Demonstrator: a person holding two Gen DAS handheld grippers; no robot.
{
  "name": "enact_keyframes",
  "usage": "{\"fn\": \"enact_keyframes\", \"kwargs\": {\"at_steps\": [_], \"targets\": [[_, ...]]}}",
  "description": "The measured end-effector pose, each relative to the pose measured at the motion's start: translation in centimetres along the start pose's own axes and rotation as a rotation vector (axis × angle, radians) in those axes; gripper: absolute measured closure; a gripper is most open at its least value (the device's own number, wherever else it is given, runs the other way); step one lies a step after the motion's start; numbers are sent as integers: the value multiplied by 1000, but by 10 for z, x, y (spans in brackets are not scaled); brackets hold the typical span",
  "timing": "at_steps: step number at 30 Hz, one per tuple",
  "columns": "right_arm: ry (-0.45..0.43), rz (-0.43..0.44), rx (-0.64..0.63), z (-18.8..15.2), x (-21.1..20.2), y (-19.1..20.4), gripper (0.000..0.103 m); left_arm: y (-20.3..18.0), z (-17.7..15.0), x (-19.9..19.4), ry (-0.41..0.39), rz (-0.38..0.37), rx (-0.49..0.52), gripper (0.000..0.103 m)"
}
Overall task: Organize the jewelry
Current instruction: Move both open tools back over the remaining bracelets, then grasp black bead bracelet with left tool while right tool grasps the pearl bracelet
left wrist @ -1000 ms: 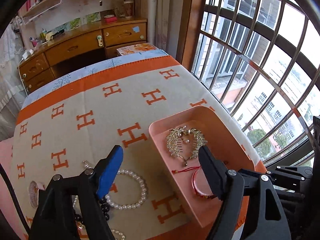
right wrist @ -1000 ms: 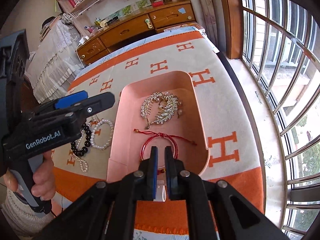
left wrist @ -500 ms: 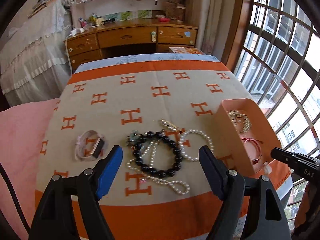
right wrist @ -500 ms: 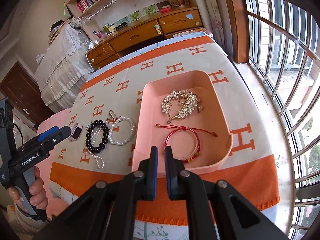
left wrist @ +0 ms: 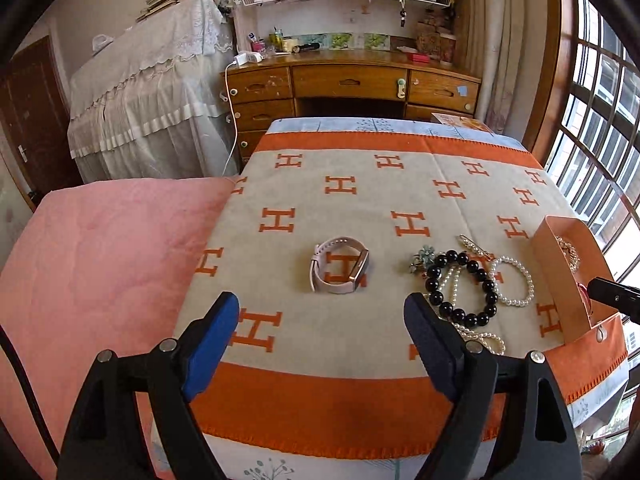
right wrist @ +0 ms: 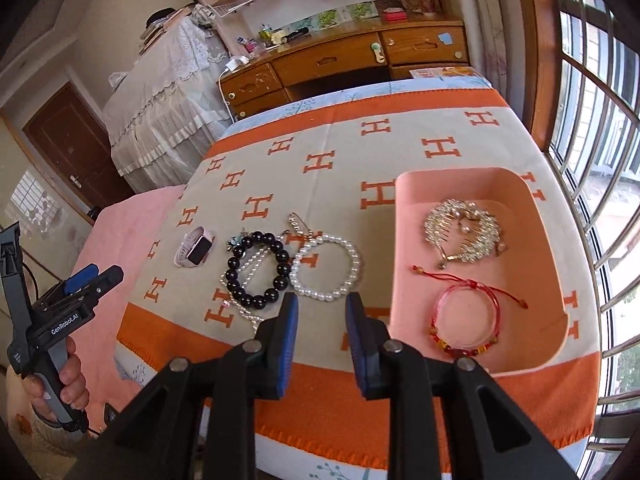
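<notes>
A pink tray (right wrist: 404, 240) on the orange-and-beige blanket holds a gold hair comb (right wrist: 438, 226) and a red string bracelet (right wrist: 464, 350). Left of it lie a pearl bracelet (right wrist: 354, 258), a black bead bracelet (right wrist: 282, 268), a pearl necklace (right wrist: 244, 308) and a pale pink watch (right wrist: 194, 250). My right gripper (right wrist: 322, 304) hovers near the pearl bracelet, jaws opening, nothing between them. My left gripper (left wrist: 320, 312) faces the watch (left wrist: 358, 268) from the blanket's front edge, jaws wide and still opening, empty. A hand holds the left gripper (right wrist: 92, 280) off the left side of the table.
A small flower brooch (left wrist: 424, 256) and a gold leaf clip (right wrist: 298, 222) lie by the black beads. Pink bedding (left wrist: 100, 248) adjoins the blanket on the left. A wooden desk (left wrist: 348, 80) stands behind, and a barred window (left wrist: 600, 140) runs along the right.
My left gripper swung left from over the tray to face the watch. My right gripper went from shut to parted and shifted left off the tray; the red bracelet lies in the tray.
</notes>
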State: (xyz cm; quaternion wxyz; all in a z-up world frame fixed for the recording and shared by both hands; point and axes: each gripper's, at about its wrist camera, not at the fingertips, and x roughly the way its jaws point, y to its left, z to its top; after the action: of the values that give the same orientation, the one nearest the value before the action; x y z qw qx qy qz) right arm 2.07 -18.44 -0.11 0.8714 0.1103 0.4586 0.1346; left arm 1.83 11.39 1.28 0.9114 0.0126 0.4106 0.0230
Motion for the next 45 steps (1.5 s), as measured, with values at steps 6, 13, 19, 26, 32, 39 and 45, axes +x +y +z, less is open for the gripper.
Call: {"fn": "enact_keyframes", "kwargs": {"at_steps": [6, 13, 19, 26, 32, 39, 45], "targets": [[72, 3, -105, 17, 30, 32, 78, 10, 1, 18, 29, -14, -29, 20], [227, -60, -144, 21, 88, 36, 78, -5, -5, 48, 94, -78, 8, 20], [304, -126, -265, 12, 113, 42, 78, -22, -6, 68, 140, -127, 45, 20], [360, -202, -486, 10, 123, 55, 80, -44, 10, 95, 218, -216, 125, 20], [380, -148, -450, 10, 117, 48, 94, -71, 21, 118, 290, -285, 216, 20], [344, -53, -282, 2, 96, 26, 95, -90, 37, 144, 391, -314, 221, 30], [322, 19, -200, 3, 87, 15, 95, -111, 39, 161, 505, -288, 265, 60]]}}
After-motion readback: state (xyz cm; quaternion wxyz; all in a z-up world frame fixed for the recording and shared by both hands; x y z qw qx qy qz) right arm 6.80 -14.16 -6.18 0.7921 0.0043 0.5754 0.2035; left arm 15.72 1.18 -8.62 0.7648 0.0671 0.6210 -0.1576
